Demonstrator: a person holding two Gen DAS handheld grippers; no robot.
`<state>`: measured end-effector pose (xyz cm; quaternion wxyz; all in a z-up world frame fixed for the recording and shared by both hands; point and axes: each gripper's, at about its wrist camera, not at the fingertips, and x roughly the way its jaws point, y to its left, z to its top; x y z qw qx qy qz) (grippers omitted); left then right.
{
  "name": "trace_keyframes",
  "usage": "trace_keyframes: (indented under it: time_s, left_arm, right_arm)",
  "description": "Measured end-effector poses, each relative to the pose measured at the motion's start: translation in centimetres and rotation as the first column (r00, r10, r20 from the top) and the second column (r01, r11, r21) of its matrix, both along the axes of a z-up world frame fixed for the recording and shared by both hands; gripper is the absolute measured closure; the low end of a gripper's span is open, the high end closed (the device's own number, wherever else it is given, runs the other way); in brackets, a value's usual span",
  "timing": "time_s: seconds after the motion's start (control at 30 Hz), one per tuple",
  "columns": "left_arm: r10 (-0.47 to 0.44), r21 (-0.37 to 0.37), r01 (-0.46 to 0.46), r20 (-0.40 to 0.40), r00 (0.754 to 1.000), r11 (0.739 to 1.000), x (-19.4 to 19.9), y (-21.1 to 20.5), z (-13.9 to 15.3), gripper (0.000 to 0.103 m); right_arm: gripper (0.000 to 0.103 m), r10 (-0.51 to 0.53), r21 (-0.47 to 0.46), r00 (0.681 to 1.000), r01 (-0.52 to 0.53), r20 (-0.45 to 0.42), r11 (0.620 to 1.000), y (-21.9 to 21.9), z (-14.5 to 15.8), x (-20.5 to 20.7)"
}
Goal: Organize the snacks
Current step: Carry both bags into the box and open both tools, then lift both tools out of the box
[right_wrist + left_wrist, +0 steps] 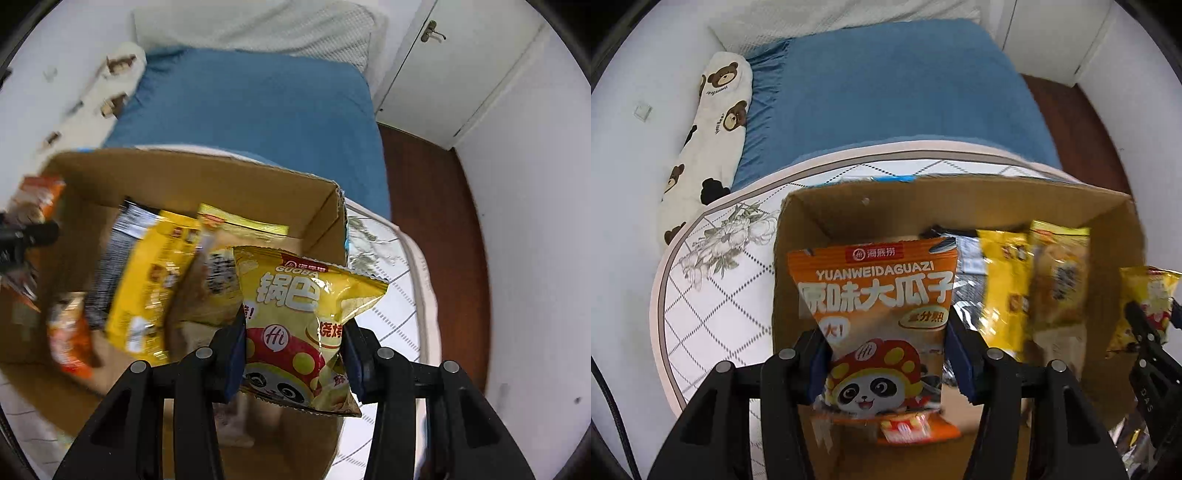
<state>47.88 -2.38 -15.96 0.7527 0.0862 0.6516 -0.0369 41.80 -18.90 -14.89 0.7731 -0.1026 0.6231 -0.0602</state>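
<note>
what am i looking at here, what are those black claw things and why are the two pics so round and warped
The black claws are two-finger grippers, one held in each of a person's hands; no robot arm is involved. Each carries a fisheye camera looking along its fingers, which bends the pictures. One picture is from the left gripper, the other from the right.

The left gripper is shut on an orange sunflower seed packet with a panda on it. The right gripper is shut on a yellow guoba snack bag.

Both are held over an open cardboard box that sits on a quilted mattress. Standing inside are more yellow snack bags. Behind lie a blue blanket and a bear-print pillow.
</note>
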Motion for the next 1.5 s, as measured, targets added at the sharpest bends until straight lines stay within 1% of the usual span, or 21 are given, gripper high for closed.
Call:
trace_keyframes:
  time_s: [0.03,0.07,0.1,0.13,0.17,0.23,0.33,0.43,0.53,0.7,0.87,0.97,1.03,1.23,1.4,1.5]
  left_arm:
    - [0.006,0.002,-0.006,-0.013,1.000,1.000,0.5,0.1,-0.7,0.049]
    - [0.017,-0.002,-0.017,-0.024,1.000,1.000,1.0,0.3,-1.2,0.047]
    - [0.027,-0.015,-0.027,-0.036,0.999,1.000,1.3,0.5,-1.7,0.039]
    - [0.033,-0.033,-0.035,-0.045,0.998,0.999,1.6,0.6,-2.0,0.029]
    - [0.039,-0.047,-0.041,-0.048,0.998,0.998,1.8,0.8,-2.2,0.027]
    - [0.046,-0.057,-0.048,-0.043,0.998,0.997,1.9,0.9,-2.4,0.027]
    - [0.040,-0.063,-0.042,-0.033,0.999,0.997,1.7,0.8,-2.4,0.027]
    - [0.036,-0.074,-0.039,-0.044,0.998,0.996,1.4,0.7,-2.7,0.027]
    - [0.042,-0.097,-0.046,-0.045,0.998,0.994,0.7,0.7,-2.4,0.027]
    - [0.039,-0.138,-0.043,-0.036,0.999,0.990,-1.1,0.4,-1.4,0.027]
    - [0.026,-0.155,-0.024,0.010,1.000,0.988,-3.5,0.0,0.4,0.027]
    - [0.019,-0.162,-0.014,0.030,0.999,0.987,-4.9,-0.2,1.5,0.027]
    - [0.017,-0.157,-0.007,0.060,0.998,0.988,-5.9,-0.1,2.5,0.027]
    - [0.016,-0.154,0.006,0.147,0.989,0.988,-8.8,0.4,5.7,0.027]
    - [0.014,-0.163,0.020,0.208,0.978,0.986,-11.6,0.7,8.3,0.027]
    - [0.017,-0.181,0.028,0.241,0.970,0.983,-13.6,1.0,9.7,0.027]
  right_arm:
    - [0.035,-0.010,0.000,1.000,0.010,-0.021,1.000,-0.1,-0.8,0.4]
    - [0.026,-0.019,0.008,0.999,0.019,-0.032,1.000,-0.2,-1.3,0.6]
    - [0.015,-0.027,0.008,0.999,0.027,-0.039,1.000,-0.3,-1.8,0.9]
    - [0.014,-0.034,0.006,0.999,0.034,-0.041,0.999,-0.5,-2.1,1.2]
    - [0.014,-0.040,0.015,0.998,0.040,-0.043,0.999,-0.6,-2.4,1.3]
    - [0.010,-0.059,0.042,0.997,0.061,-0.050,0.997,-1.0,-3.0,1.6]
    - [0.009,-0.077,0.075,0.996,0.080,-0.041,0.994,-1.1,-3.0,1.3]
    - [0.009,-0.096,0.109,0.995,0.098,-0.024,0.989,-1.3,-3.2,1.3]
    - [0.009,-0.110,0.147,0.994,0.110,-0.007,0.983,-1.2,-2.4,0.9]
    - [0.009,-0.135,0.249,0.991,0.135,-0.016,0.959,-1.2,-1.4,-0.2]
    - [0.009,-0.154,0.303,0.988,0.152,-0.019,0.941,-0.8,-0.9,-2.0]
    - [0.009,-0.159,0.319,0.987,0.154,-0.010,0.935,-0.8,-0.5,-2.9]
    - [0.009,-0.161,0.327,0.987,0.151,0.002,0.933,-0.6,0.0,-3.5]
    - [0.009,-0.150,0.343,0.987,0.124,0.050,0.931,0.0,2.7,-5.8]
    - [0.009,-0.132,0.349,0.985,0.086,0.109,0.933,0.9,5.6,-8.6]
    - [0.009,-0.118,0.351,0.982,0.058,0.150,0.935,1.6,7.4,-10.4]
